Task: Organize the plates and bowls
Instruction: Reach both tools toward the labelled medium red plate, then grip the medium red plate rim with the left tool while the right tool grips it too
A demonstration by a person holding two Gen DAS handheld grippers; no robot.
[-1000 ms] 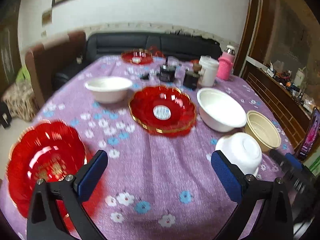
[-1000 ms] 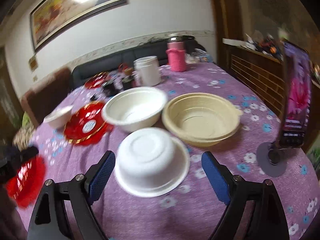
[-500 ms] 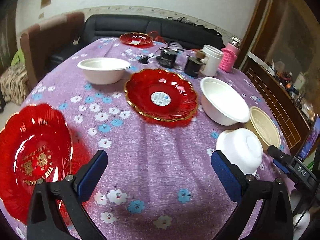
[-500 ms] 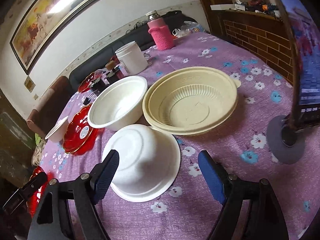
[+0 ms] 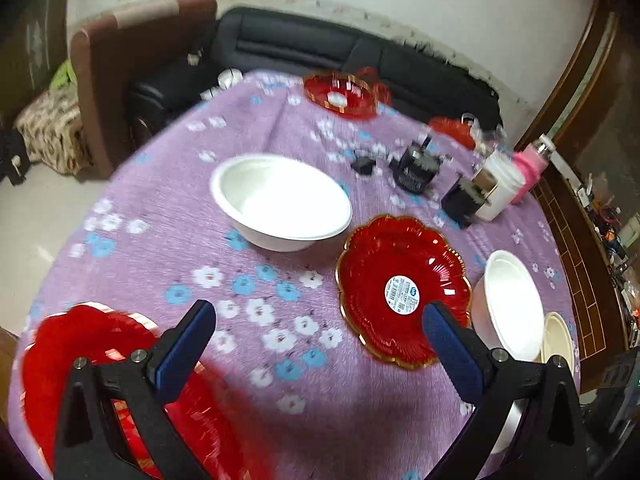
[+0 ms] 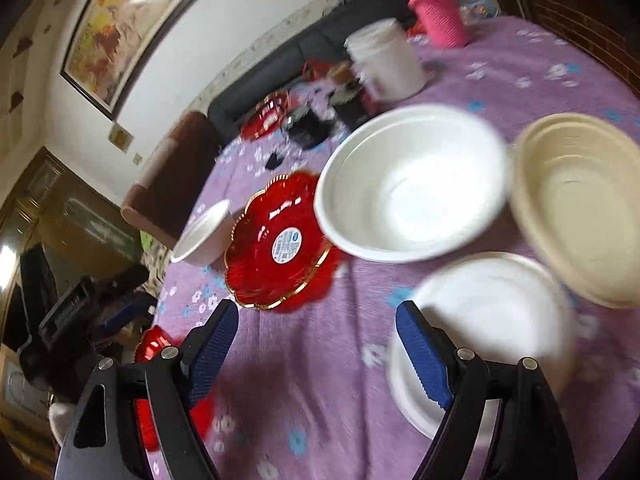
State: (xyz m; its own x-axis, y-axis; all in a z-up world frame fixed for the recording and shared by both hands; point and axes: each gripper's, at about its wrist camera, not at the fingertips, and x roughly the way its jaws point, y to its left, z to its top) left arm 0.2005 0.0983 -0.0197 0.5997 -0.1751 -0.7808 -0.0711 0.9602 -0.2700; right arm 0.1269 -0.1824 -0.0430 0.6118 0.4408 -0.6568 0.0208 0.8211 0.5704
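On the purple flowered tablecloth [image 5: 256, 288] lie a red gold-rimmed plate [image 5: 400, 292] at centre, a second red plate [image 5: 92, 364] at the near left under my left gripper's finger, and a third [image 5: 340, 90] at the far side. A white bowl [image 5: 280, 200] stands upright at the back left; another [image 5: 512, 304] stands right of the centre plate. In the right wrist view I see that plate [image 6: 276, 244], the white bowl [image 6: 412, 184], a beige bowl [image 6: 580, 204] and an upturned white bowl [image 6: 492, 320]. My left gripper [image 5: 316, 340] and right gripper [image 6: 316, 348] are open and empty.
Jars, a white tub [image 5: 496, 188], a pink bottle [image 5: 528, 168] and black boxes [image 5: 416, 168] crowd the far right of the table. A black sofa [image 5: 320, 48] and a brown chair [image 5: 120, 60] stand behind. The left gripper [image 6: 80, 304] shows at the right view's left edge.
Both grippers swung left. The left one now faces the back-left white bowl and centre plate. The right one turned from the upturned bowl toward the centre plate. Jaws stayed open.
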